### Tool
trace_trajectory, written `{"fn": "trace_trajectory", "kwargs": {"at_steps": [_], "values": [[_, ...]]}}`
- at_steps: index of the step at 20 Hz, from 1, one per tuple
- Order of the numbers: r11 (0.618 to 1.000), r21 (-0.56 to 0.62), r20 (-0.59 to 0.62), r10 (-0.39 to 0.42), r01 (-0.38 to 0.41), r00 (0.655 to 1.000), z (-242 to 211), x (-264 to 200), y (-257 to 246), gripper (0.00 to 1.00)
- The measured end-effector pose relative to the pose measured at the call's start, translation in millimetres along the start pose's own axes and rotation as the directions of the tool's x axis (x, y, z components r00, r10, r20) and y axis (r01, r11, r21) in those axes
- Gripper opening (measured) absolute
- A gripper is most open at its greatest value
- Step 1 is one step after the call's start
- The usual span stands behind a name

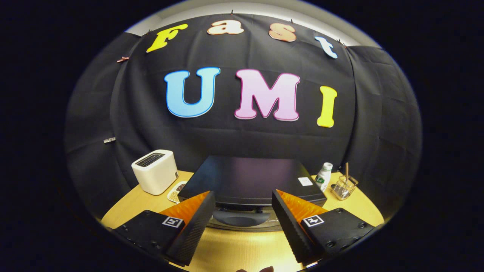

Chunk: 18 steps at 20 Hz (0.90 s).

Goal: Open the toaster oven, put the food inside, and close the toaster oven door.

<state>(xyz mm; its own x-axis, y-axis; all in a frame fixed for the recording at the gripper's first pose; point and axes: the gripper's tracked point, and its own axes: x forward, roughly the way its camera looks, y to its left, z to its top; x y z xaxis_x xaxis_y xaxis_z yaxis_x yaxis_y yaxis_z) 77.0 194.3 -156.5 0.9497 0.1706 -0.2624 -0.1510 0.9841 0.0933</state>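
Hovering claw (244, 206) gapes empty just before toaster oven (251, 179) front edge.

The gripper (244, 206) hung level and pointed straight ahead, its two fingers (194, 224) spread wide apart. Nothing sat between them, and neither finger pressed on anything; both angled slightly inward toward their tips.

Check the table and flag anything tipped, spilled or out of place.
Nothing stands out. The toaster oven sits squarely just ahead of the open tool, its handle between the fingers. The white toaster, small dish, bottle and glass holder all stand upright, with no spill visible.
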Motion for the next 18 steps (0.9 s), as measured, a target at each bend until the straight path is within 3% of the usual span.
{"fn": "trace_trajectory", "kwargs": {"at_steps": [9,18], "values": [[0.998,0.006,-0.119,-0.061,0.062,0.991,-45.8,46.5,-2.8,0.99],[0.998,0.023,-0.158,-0.051,0.056,0.986,-73.6,17.8,0.3,0.99]]}}
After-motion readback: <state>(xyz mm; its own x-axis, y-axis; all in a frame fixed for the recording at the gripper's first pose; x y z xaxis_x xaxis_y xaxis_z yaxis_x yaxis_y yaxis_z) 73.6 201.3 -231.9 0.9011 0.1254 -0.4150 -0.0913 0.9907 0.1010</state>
